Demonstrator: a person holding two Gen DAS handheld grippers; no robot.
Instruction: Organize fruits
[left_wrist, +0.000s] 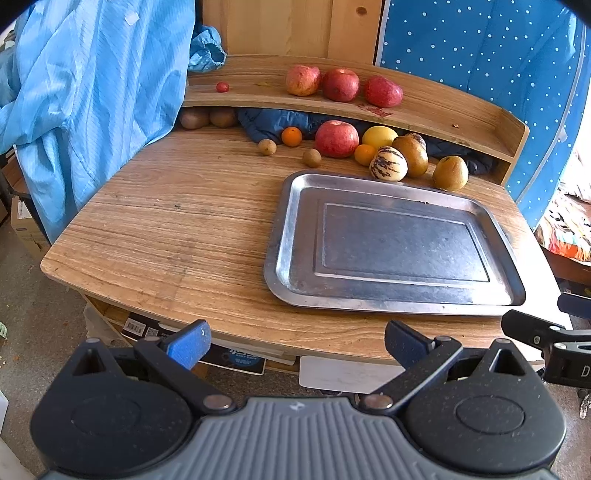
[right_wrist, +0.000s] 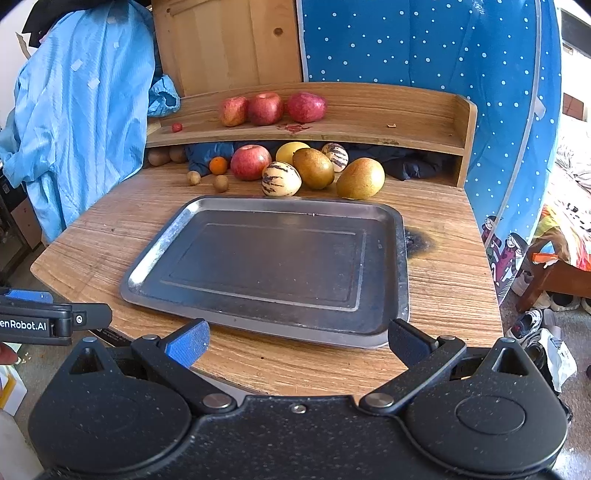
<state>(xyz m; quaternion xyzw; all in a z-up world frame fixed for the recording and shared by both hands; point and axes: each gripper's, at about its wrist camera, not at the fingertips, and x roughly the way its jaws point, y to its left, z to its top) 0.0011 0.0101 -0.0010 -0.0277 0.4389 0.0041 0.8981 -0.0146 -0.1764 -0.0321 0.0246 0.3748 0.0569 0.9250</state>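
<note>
Both grippers, left gripper (left_wrist: 297, 345) and right gripper (right_wrist: 297, 343), are speckled black with blue finger pads (left_wrist: 189, 345)

The left tongs (right_wrist: 55, 321) carry white lettering on their black side, legible as "enRobot.AI".

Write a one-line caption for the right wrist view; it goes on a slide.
Open right gripper faces an empty metal tray, fruit behind it, three apples on the shelf.
</note>
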